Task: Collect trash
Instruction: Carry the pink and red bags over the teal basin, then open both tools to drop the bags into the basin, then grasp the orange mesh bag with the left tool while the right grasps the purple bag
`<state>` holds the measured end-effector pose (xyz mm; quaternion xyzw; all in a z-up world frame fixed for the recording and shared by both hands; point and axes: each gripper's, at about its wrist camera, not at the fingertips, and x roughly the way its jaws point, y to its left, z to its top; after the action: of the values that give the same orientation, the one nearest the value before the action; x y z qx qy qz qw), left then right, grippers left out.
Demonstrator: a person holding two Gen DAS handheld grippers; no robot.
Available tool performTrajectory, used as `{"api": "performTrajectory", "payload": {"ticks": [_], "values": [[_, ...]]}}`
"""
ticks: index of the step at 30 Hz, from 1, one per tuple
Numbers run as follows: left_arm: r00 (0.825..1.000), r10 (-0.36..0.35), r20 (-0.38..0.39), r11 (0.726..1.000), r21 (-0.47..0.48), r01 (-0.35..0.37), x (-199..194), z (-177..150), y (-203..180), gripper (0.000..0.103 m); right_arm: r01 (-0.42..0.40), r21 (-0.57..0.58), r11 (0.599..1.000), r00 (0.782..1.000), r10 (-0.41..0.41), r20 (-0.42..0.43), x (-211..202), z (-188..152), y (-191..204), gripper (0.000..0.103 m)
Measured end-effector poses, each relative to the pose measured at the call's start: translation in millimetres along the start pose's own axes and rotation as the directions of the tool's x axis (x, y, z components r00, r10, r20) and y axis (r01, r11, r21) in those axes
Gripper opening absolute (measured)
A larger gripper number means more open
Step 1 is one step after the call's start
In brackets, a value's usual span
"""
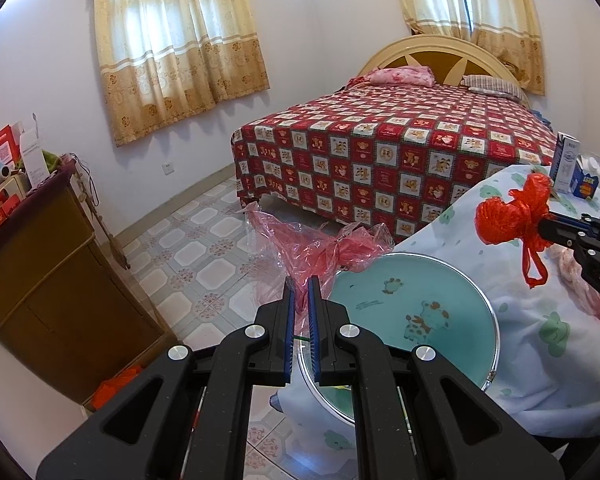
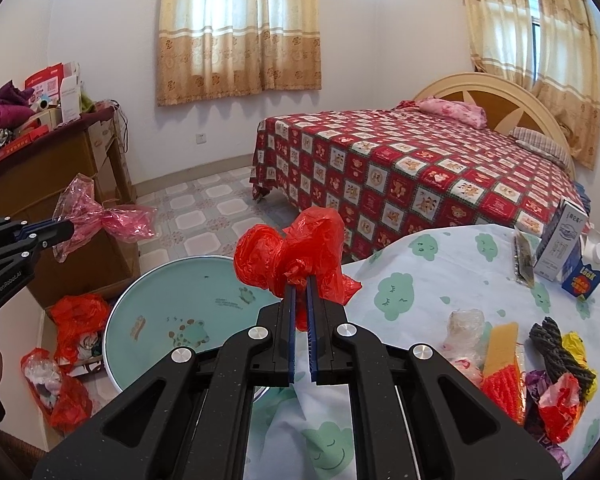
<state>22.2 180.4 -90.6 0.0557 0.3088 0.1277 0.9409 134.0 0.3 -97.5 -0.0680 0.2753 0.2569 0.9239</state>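
Thin red plastic is what my right tongs [image 2: 301, 280] hold: a crumpled red bag [image 2: 296, 256], pinched between almost closed jaws at its twisted middle. It hangs in the air over the near edge of the table [image 2: 420, 276], just right of the basin [image 2: 172, 304]. My left tongs [image 1: 301, 292] are nearly closed too, on a clear pink bag [image 1: 320, 248], which spreads out above the far left rim of the basin.

Both bags are very light, soft and a little slippery. I think the film can slide out or tear if I pull fast, so the best hold is on a bunched or knotted part, where many layers are together, not on a loose flap.

More trash [image 2: 540, 368] lies on the near right of the table: wrappers, a black rope, a yellow strip. The cartons [image 2: 568, 248] at the far right are stiffer, and I would take them by the side walls.
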Motion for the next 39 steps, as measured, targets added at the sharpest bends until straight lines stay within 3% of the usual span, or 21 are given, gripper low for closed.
{"api": "performTrajectory", "payload": {"ticks": [5,7,9,15,21,25,28,33,39], "values": [[0.999,-0.032,-0.012,0.999,0.012,0.032,2,-1,-4,0.010,-0.044,-0.019,0.999,0.999,0.044,-0.005,2,0,7,0.010],[0.999,-0.042,-0.014,0.999,0.017,0.043,1,-1,-6,0.036,-0.062,-0.027,0.998,0.998,0.061,-0.012,2,-1,10,0.021],[0.999,-0.043,-0.009,0.999,0.030,0.044,0,-2,-8,0.044,-0.059,-0.034,0.998,0.998,0.058,-0.018,4,-2,12,0.023],[0.998,-0.062,-0.016,0.997,0.047,0.063,1,-5,-12,0.044,-0.043,-0.020,0.999,0.999,0.042,-0.025,3,-3,8,0.024],[0.996,-0.075,-0.038,0.995,0.062,0.078,5,-10,-23,0.054,0.071,0.004,0.997,0.997,-0.071,0.000,-33,-17,-25,0.031],[0.990,-0.119,-0.071,0.988,0.092,0.126,8,-15,-47,0.054,0.199,0.096,0.975,0.979,-0.202,0.017,-74,-38,-71,0.034],[0.985,-0.156,-0.078,0.976,0.138,0.166,5,-18,-76,0.055,0.316,0.180,0.931,0.946,-0.323,0.008,-109,-60,-115,0.037],[0.976,-0.207,-0.062,0.954,0.208,0.215,-5,-16,-129,0.059,0.413,0.266,0.871,0.907,-0.420,-0.034,-142,-94,-163,0.042],[0.956,-0.285,-0.064,0.926,0.238,0.292,-18,-8,-191,0.061,0.458,0.312,0.832,0.884,-0.462,-0.065,-159,-125,-194,0.043]]}}
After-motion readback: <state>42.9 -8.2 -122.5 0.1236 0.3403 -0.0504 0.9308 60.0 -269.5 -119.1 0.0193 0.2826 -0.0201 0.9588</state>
